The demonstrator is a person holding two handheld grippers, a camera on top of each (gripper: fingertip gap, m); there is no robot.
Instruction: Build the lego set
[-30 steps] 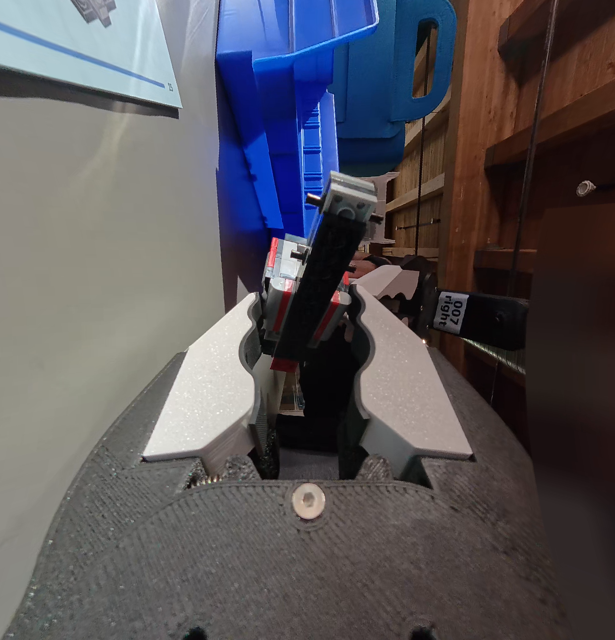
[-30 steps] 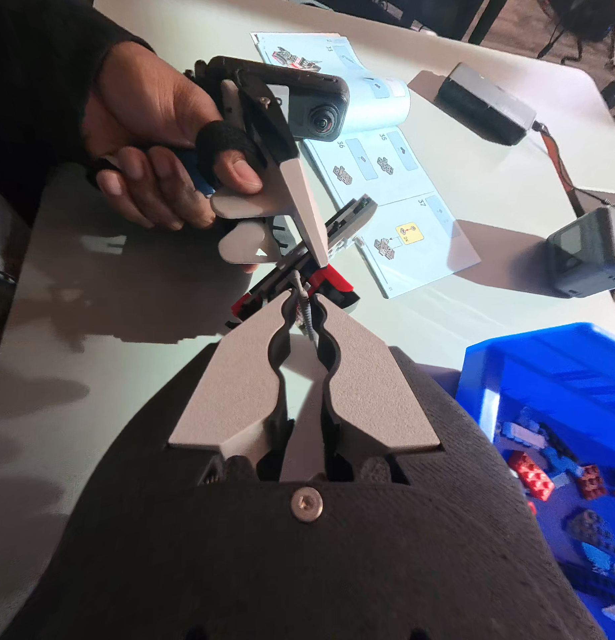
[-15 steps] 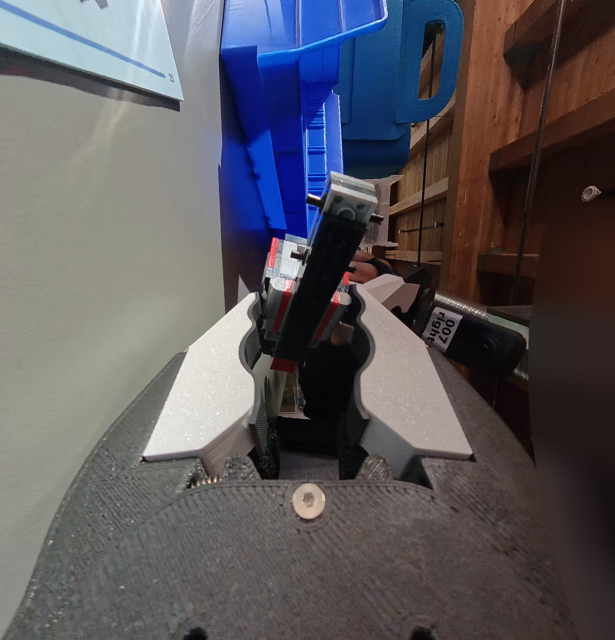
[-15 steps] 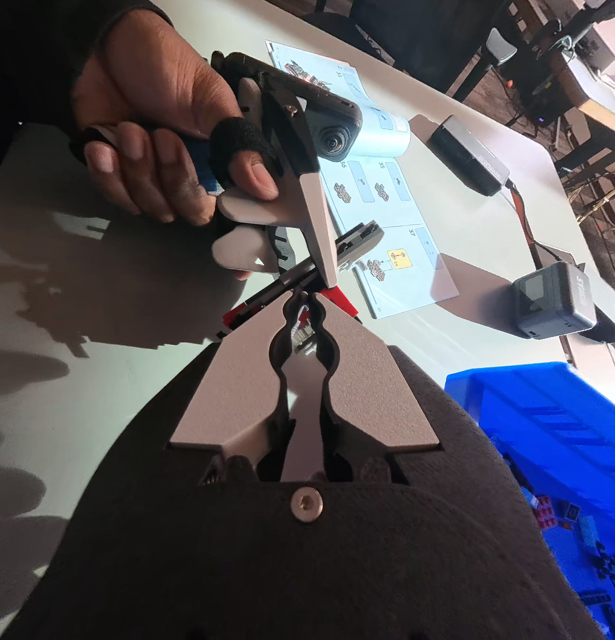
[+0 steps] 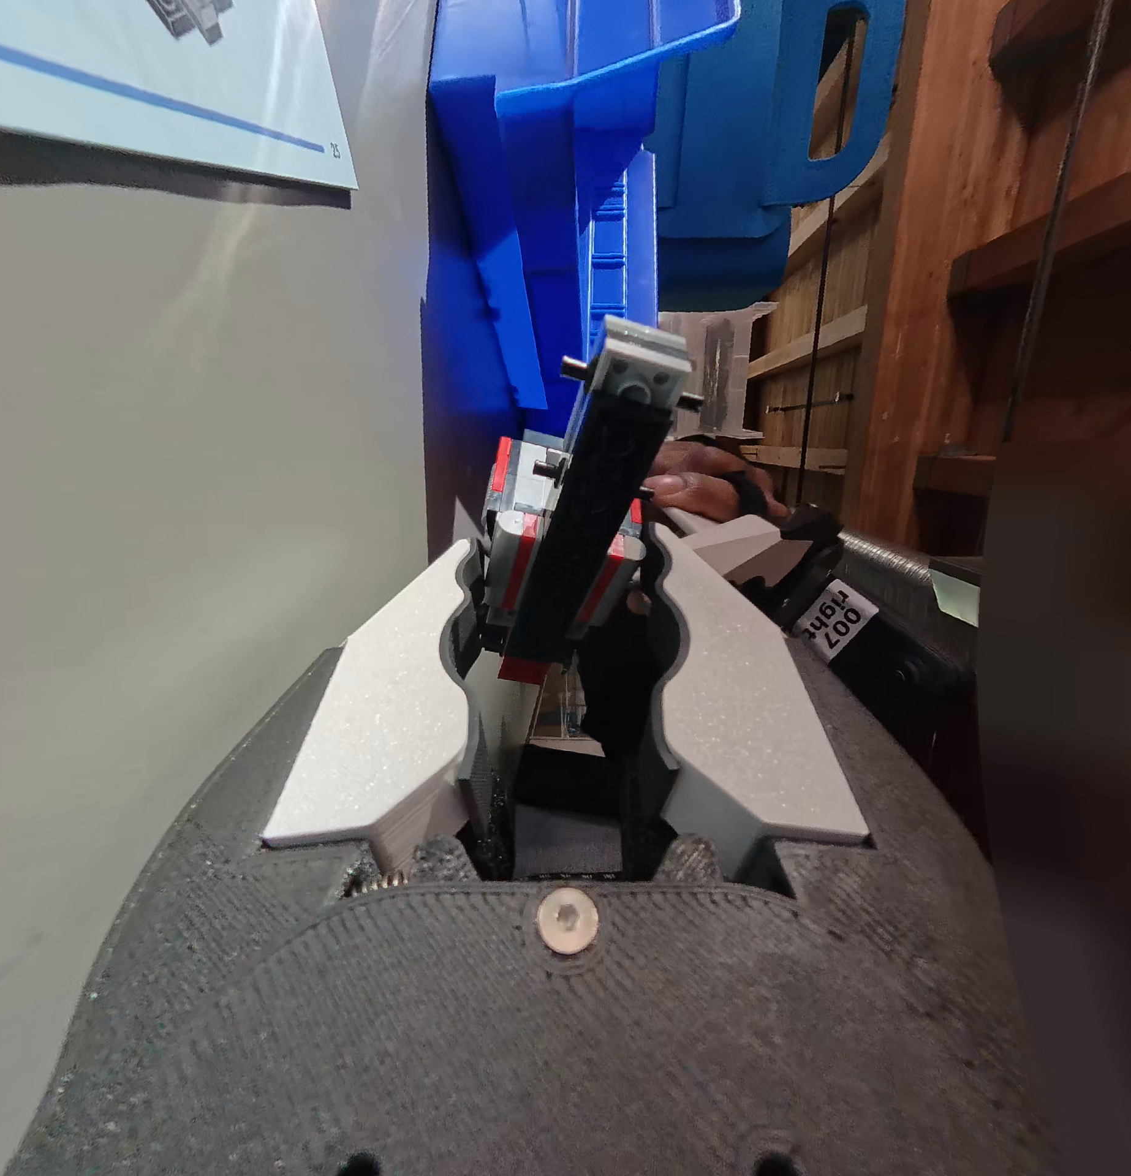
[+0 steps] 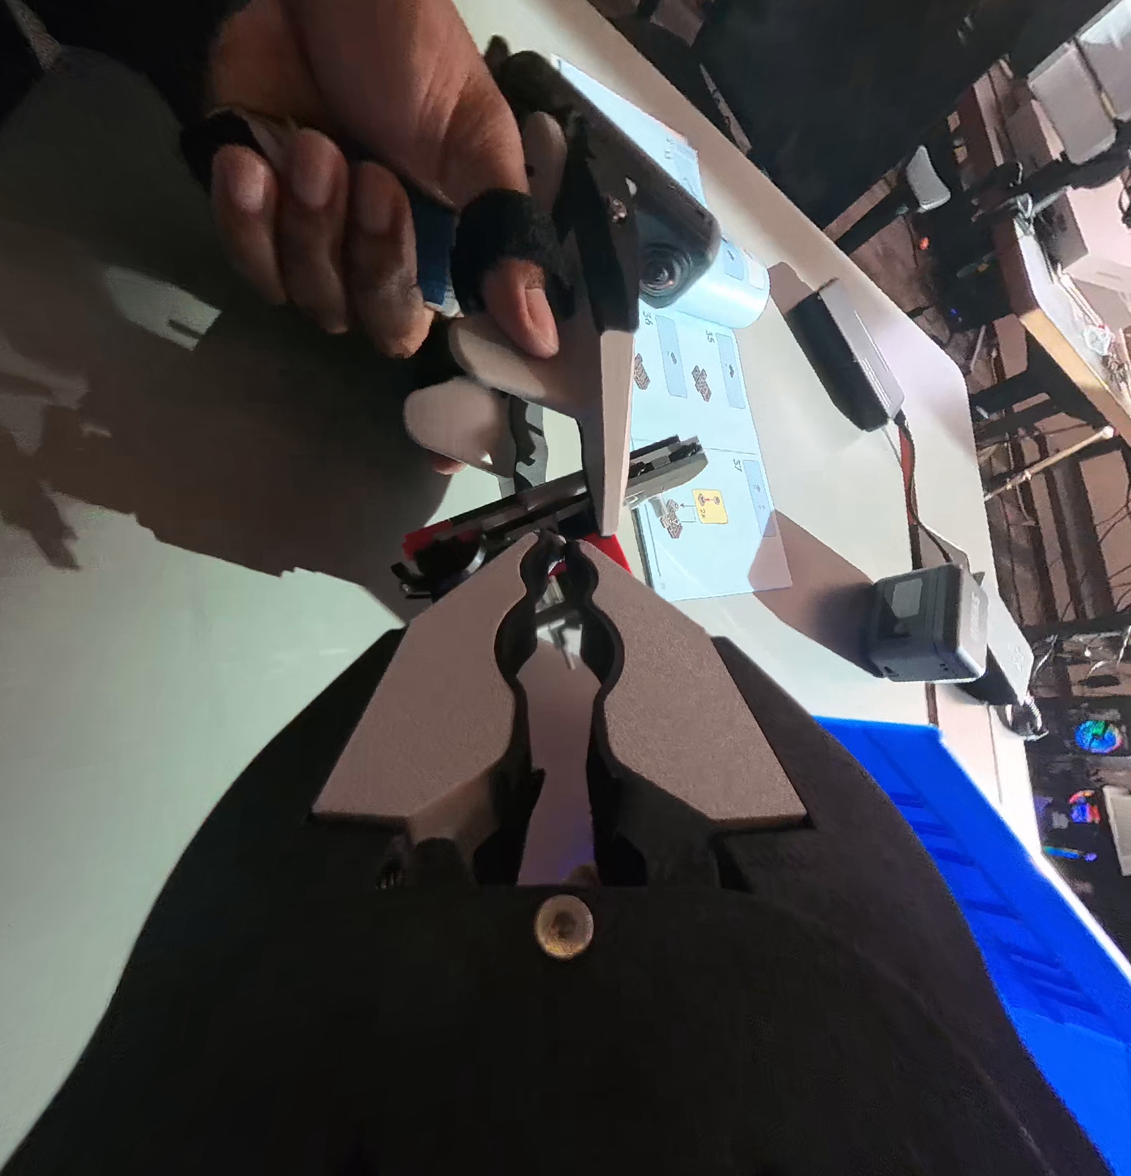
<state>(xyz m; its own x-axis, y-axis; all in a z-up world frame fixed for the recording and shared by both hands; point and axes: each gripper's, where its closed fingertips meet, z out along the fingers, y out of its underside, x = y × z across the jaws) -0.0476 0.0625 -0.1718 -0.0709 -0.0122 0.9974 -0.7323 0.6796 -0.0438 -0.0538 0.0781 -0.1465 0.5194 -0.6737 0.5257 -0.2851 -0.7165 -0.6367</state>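
Note:
My left gripper (image 5: 560, 547) is shut on the lego model (image 5: 588, 509), a long black plate with grey and red parts and a grey end piece, held tilted above the table. My right gripper (image 6: 556, 547) is shut on a small grey pin piece (image 6: 553, 604), with its tips right against the underside of the model (image 6: 525, 509). In the right wrist view a hand holds the left gripper's finger (image 6: 614, 433) over the model. In the left wrist view the right gripper (image 5: 741, 547) shows just right of the model.
An open instruction booklet (image 6: 709, 509) lies on the pale table (image 6: 168, 668) behind the model and also shows in the left wrist view (image 5: 136, 83). A blue parts bin (image 6: 996, 859) (image 5: 550, 223) stands close by. A black camera (image 6: 919, 623) and a dark box (image 6: 843, 363) sit near the table edge. Both grippers' tips are close together, under 4 cm apart.
My right gripper has rolled and moved in closer under the model, still holding the small grey piece. The left gripper and the model have hardly moved.

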